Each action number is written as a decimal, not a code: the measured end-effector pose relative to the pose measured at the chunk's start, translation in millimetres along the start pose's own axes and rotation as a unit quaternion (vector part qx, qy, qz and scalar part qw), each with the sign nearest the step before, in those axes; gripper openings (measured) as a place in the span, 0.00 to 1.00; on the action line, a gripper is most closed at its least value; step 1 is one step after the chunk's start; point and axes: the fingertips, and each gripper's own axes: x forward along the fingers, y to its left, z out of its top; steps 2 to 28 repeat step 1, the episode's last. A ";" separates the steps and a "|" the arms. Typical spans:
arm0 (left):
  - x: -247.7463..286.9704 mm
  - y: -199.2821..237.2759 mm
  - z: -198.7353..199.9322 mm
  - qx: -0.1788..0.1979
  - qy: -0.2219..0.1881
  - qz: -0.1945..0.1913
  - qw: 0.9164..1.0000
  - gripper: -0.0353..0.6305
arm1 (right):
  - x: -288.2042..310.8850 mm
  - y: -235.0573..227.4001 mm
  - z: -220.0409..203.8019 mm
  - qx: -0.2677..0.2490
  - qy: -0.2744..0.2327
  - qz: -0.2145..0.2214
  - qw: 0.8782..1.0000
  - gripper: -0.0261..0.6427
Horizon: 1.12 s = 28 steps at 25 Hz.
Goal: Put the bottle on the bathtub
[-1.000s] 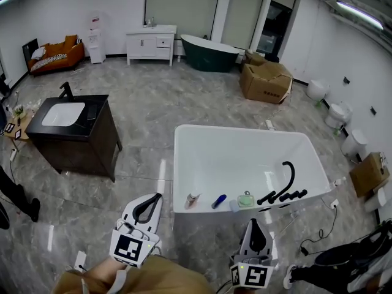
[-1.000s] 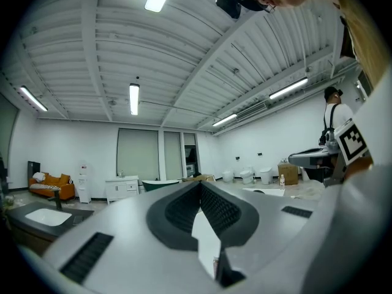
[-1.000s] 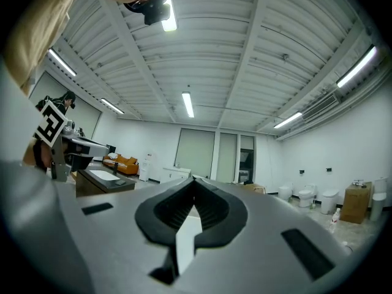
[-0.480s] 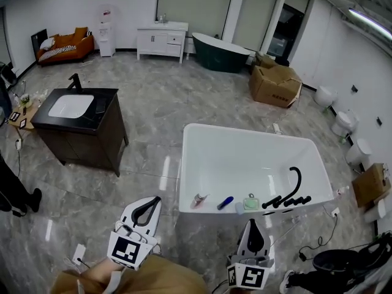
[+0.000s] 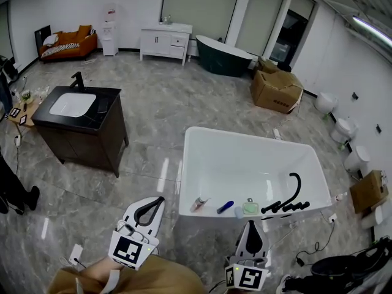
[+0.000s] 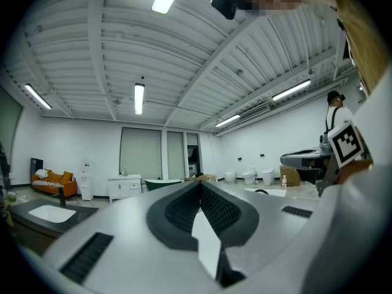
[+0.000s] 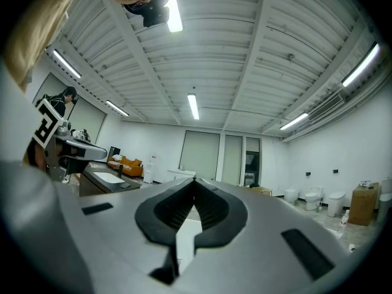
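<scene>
Both grippers are held low and near, aimed level toward the far side.

The left gripper (image 5: 157,199) has its jaws closed tip to tip with nothing between them, as the left gripper view (image 6: 199,183) shows. The right gripper (image 5: 252,223) is also shut and empty, its pads meeting in the right gripper view (image 7: 195,180).

The bottle (image 5: 197,204) is small and pale with a reddish end. It lies on its side on the near ledge of the white bathtub (image 5: 245,161). It is just far-right of the left gripper's tips and far-left of the right gripper's tips, near both but touching neither. Neither gripper view shows it.

Along the same ledge, to the right of the bottle:
- a blue item (image 5: 225,207)
- a pale blue piece (image 5: 238,212)
- a green soap dish (image 5: 250,207)
- a black faucet (image 5: 288,196) with a curved spout, at the right end

Nothing lies between the jaws and the bottle except bare marble floor (image 5: 153,121) and the tub's near wall.

Further around the room:
- Left: a dark vanity (image 5: 92,141) with a white sink (image 5: 71,105) and a black tap (image 5: 78,79).
- Far wall: an orange sofa (image 5: 67,43), a water dispenser (image 5: 110,29), a white cabinet (image 5: 164,41) and a dark green tub (image 5: 223,55).
- Far right: a cardboard box (image 5: 275,89).
- Right wall: toilets (image 5: 345,127) and a second box (image 5: 369,190).
- Left edge: a person's leg (image 5: 13,187).
</scene>
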 end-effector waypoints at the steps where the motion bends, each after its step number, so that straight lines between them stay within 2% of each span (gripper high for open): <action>1: 0.4 1.2 -1.0 0.000 0.001 0.001 1.000 0.06 | 1.1 0.7 -0.6 0.000 0.001 0.000 1.000 0.05; 28: 0.4 1.2 -1.0 0.000 0.001 0.001 1.000 0.06 | 1.1 0.7 -0.6 0.000 0.001 0.000 1.000 0.05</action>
